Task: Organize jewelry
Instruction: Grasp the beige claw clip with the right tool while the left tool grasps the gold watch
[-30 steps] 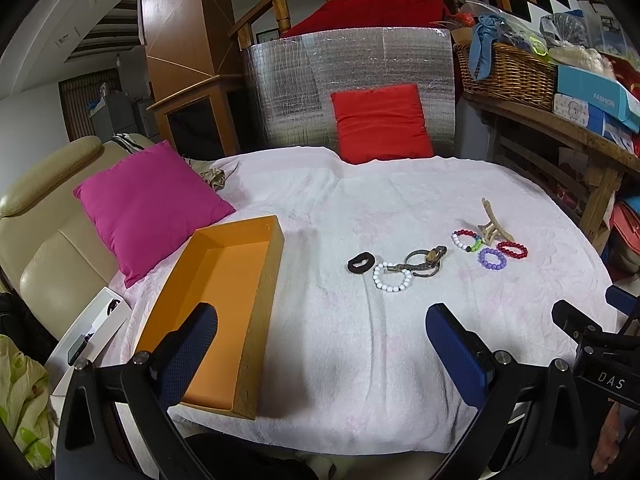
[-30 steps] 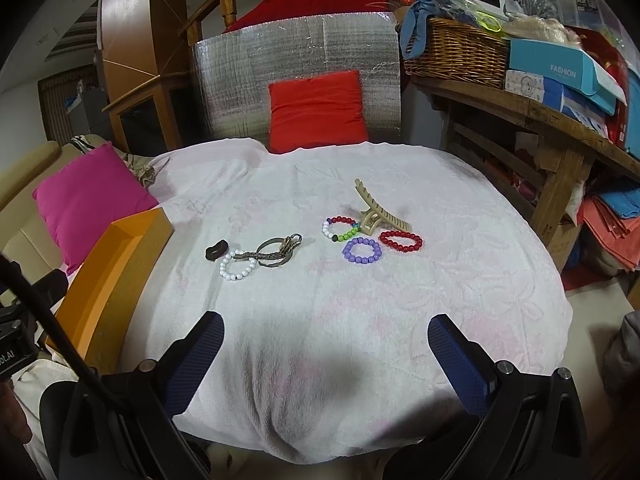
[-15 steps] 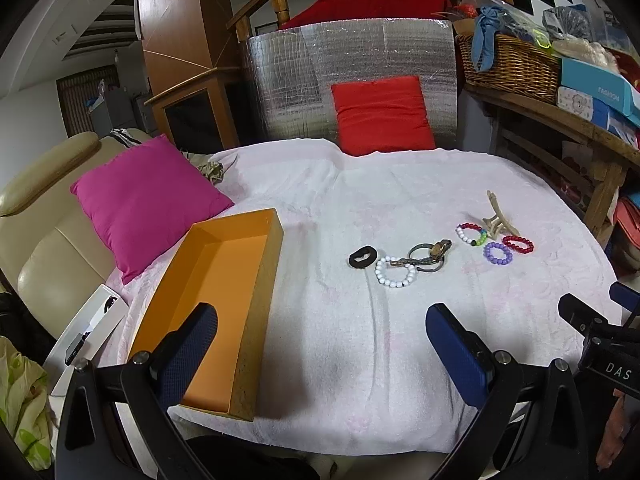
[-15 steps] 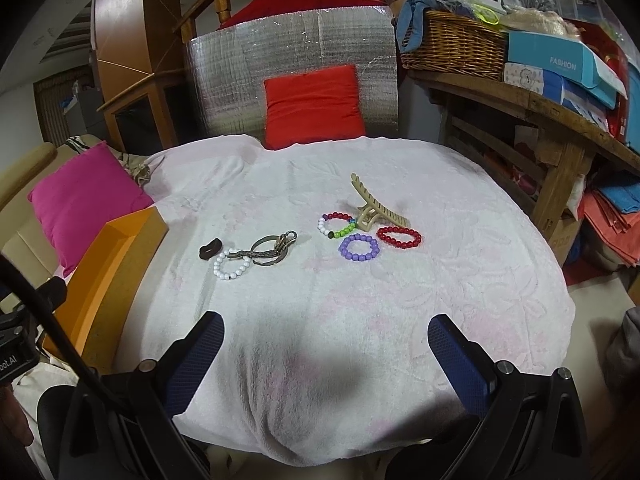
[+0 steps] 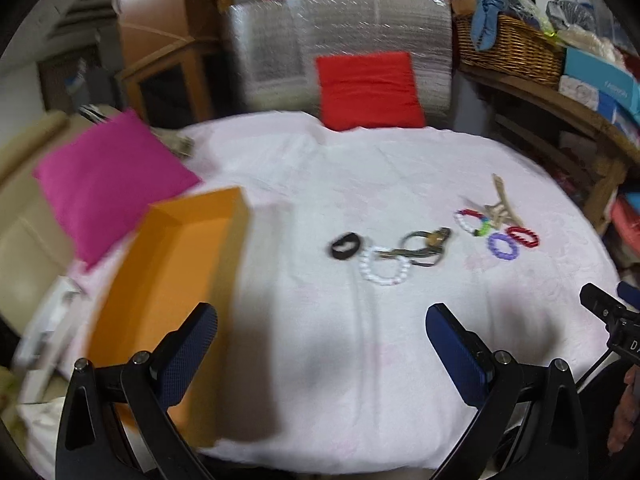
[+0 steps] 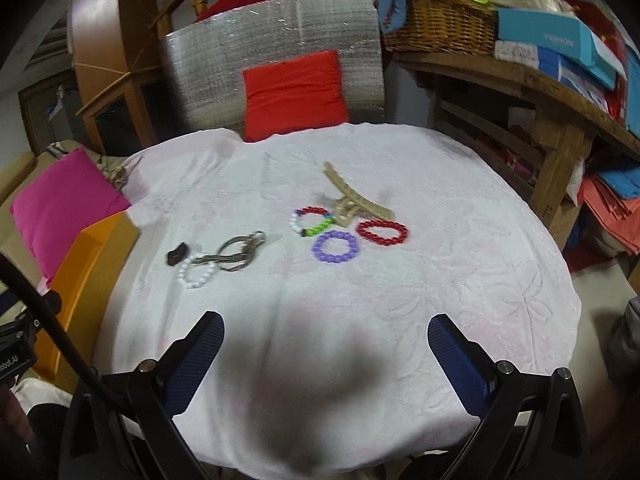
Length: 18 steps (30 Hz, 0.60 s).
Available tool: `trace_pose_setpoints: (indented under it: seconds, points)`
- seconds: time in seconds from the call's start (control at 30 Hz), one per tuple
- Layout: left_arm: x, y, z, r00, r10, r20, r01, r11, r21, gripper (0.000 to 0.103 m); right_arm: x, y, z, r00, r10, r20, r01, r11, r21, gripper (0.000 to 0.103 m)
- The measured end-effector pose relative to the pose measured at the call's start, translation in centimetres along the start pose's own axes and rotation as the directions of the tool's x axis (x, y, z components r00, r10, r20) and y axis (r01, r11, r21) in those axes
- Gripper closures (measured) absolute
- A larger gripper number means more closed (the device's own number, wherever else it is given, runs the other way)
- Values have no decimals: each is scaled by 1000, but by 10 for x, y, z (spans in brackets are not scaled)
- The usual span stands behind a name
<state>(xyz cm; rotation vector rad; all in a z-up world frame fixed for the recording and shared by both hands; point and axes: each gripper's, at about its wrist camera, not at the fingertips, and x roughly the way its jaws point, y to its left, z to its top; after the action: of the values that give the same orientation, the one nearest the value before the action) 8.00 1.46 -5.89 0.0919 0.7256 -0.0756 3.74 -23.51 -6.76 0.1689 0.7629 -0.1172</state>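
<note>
We've got the left gripper and right gripper both spread wide, holding nothing, over the near edge of the white cloth. Mid-cloth: white bead bracelet, key ring, purple bracelet, red bracelet, beige hair claw behind them; orange box sits left.

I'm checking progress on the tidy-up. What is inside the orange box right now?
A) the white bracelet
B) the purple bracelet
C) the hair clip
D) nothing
D: the orange box shows only its bare floor, while the purple bracelet, hair clip and white bracelet all lie on the white cloth.
</note>
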Motion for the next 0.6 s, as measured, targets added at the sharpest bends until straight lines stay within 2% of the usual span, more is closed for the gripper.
trace_pose_setpoints:
  seconds: [0.13, 0.27, 0.33, 0.37, 0.5, 0.6]
  points:
    - [56, -3, -2, 991, -126, -38, 126, 992, -3, 0, 21, -33, 1, 1000, -3, -17, 4, 999, 52, 0]
    - [91, 1, 0, 991, -112, -77, 108, 993, -47, 0, 40, -65, 9, 998, 38, -41, -32, 990, 135, 2]
    - [88, 5, 6, 990, -141, -29, 139, 987, -81, 0, 48, -73, 16, 996, 75, -39, -67, 983, 169, 10]
    - [88, 6, 10, 991, -136, -11, 134, 987, -92, 0, 52, -75, 21, 995, 94, -36, -86, 980, 177, 11]
    - [104, 11, 18, 988, -149, -36, 142, 978, -156, 0, 72, -71, 49, 992, 125, -11, -122, 983, 140, 15]
    - [116, 9, 24, 985, -161, -63, 148, 974, -174, 0, 94, -61, 69, 988, 154, -31, -151, 984, 95, 15]
